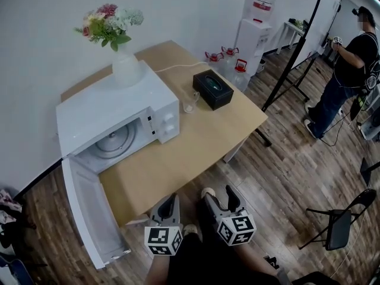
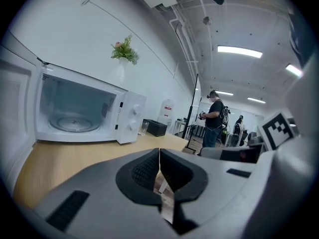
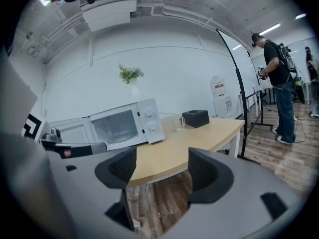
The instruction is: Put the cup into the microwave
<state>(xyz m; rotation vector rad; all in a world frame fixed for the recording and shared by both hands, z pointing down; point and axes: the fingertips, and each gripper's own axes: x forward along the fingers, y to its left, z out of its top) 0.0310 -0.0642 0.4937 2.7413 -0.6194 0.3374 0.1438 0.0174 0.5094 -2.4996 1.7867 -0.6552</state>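
A clear glass cup [image 1: 190, 101] stands on the wooden table [image 1: 196, 147] between the white microwave [image 1: 116, 108] and a black box; it also shows small as the cup [image 2: 143, 128] and the cup [image 3: 179, 123]. The microwave's door [image 1: 89, 215] hangs wide open, with the glass turntable [image 1: 113, 141] visible inside. Both grippers are held low at the table's near edge, far from the cup. My left gripper [image 1: 167, 207] is shut with nothing in it, pads touching [image 2: 158, 171]. My right gripper [image 1: 221, 199] is open and empty [image 3: 159, 171].
A black tissue box [image 1: 212, 88] lies right of the cup. A vase of flowers [image 1: 123, 64] stands on the microwave. Water jugs [image 1: 228, 61], a dispenser [image 1: 255, 22] and a black stand pole [image 1: 294, 58] are beyond the table. A person [image 1: 344, 70] stands at far right; a folding chair [image 1: 341, 221] is nearer.
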